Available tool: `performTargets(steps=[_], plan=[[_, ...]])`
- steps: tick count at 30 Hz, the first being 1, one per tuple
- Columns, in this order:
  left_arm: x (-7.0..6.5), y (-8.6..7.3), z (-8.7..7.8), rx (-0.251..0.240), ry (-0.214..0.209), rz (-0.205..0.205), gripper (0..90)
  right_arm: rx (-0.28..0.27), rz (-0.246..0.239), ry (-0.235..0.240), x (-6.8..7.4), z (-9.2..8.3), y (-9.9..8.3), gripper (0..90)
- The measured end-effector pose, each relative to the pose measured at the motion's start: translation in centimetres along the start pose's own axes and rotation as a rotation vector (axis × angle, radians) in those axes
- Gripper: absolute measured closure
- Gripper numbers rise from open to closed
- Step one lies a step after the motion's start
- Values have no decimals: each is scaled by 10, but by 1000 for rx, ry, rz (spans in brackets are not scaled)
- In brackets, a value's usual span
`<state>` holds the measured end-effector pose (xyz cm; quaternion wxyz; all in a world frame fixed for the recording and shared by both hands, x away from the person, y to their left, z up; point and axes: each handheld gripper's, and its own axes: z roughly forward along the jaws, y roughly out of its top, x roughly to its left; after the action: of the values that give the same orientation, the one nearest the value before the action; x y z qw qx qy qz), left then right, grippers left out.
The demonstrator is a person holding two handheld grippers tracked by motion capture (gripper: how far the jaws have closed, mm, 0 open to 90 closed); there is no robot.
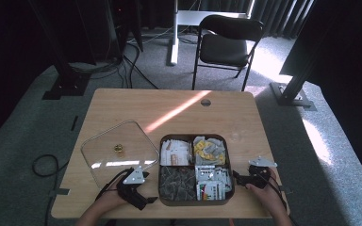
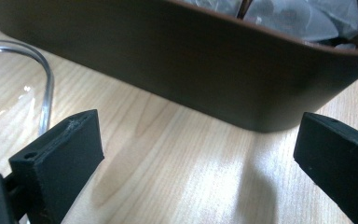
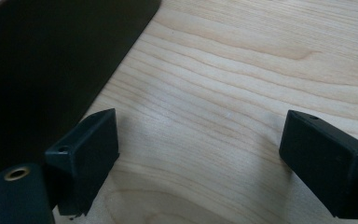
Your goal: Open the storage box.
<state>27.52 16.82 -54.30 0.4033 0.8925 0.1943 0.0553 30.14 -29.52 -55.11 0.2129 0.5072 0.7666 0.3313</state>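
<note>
Brown four-compartment tea box (image 1: 169, 200) between left gripper (image 1: 147, 201) and right gripper (image 1: 236, 176); both jaws apart, empty; clear lid (image 1: 104, 141) beside left fingers (image 2: 63, 163).

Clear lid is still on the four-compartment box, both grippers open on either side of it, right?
Not quite. The clear lid is off: the high view shows it flat on the table to the left of the box, whose four compartments are uncovered. The rest holds: the left gripper and right gripper flank the box, jaws apart in each gripper view.
</note>
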Motion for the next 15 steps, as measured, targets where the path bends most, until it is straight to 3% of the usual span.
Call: performTargets(steps=[12, 13, 15], plan=[[-3, 0, 4, 44, 21, 9, 13, 0, -1, 0, 0, 0, 0, 111], [-4, 1, 7, 79, 39, 22, 14, 0, -3, 3, 0, 0, 0, 112], [-6, 1, 8, 87, 59, 31, 15, 0, -3, 4, 0, 0, 0, 112]])
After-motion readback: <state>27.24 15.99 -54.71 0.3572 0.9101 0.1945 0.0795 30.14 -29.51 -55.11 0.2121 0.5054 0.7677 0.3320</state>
